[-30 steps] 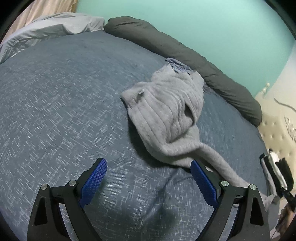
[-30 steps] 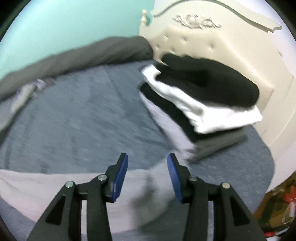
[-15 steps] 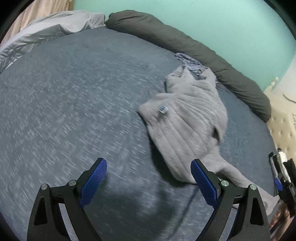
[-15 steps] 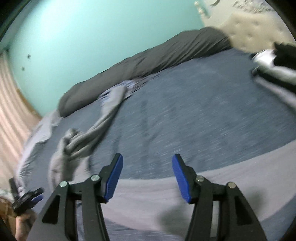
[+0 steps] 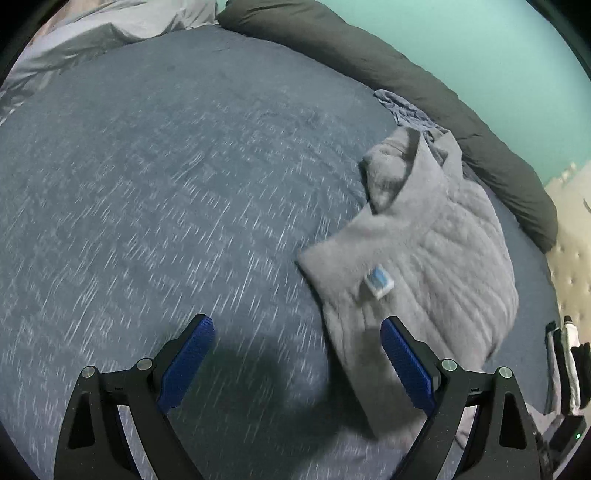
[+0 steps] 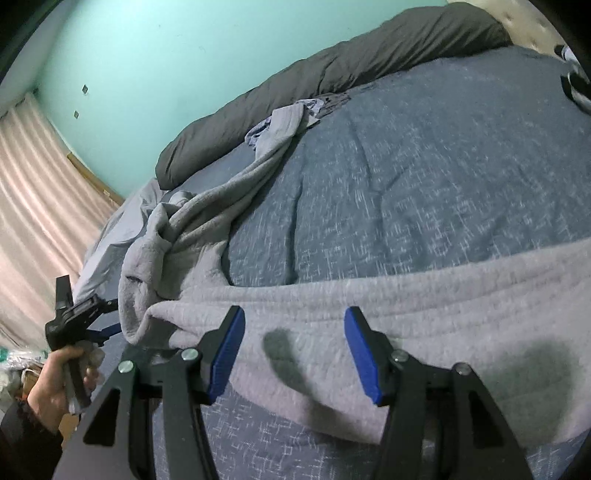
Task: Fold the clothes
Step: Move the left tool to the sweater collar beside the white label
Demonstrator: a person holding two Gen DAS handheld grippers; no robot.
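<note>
A grey ribbed fleece garment [image 5: 436, 258] lies crumpled on the blue bedcover [image 5: 166, 184], with a small white-and-blue label [image 5: 378, 282] on top. My left gripper [image 5: 297, 354] hovers open just left of the garment's near edge, with nothing between its fingers. In the right wrist view the same garment [image 6: 424, 310] stretches across the bed as a long band. My right gripper [image 6: 293, 354] is open above that band. The left gripper [image 6: 81, 321] shows there too at far left, held by a person's hand [image 6: 55, 380].
A dark grey bolster [image 5: 388, 74] runs along the teal wall [image 6: 166, 55]. A bluish cloth [image 5: 406, 110] lies bunched beside it. A stack of folded black and white clothes [image 5: 569, 369] sits by the cream headboard [image 5: 572, 258]. Pale grey bedding [image 5: 110, 26] is at back left, a pink curtain [image 6: 33, 184] beyond.
Both views have swung left across the bed. The left gripper has come closer to the garment's near edge. The right gripper turned away from the folded stack and widened a little.
</note>
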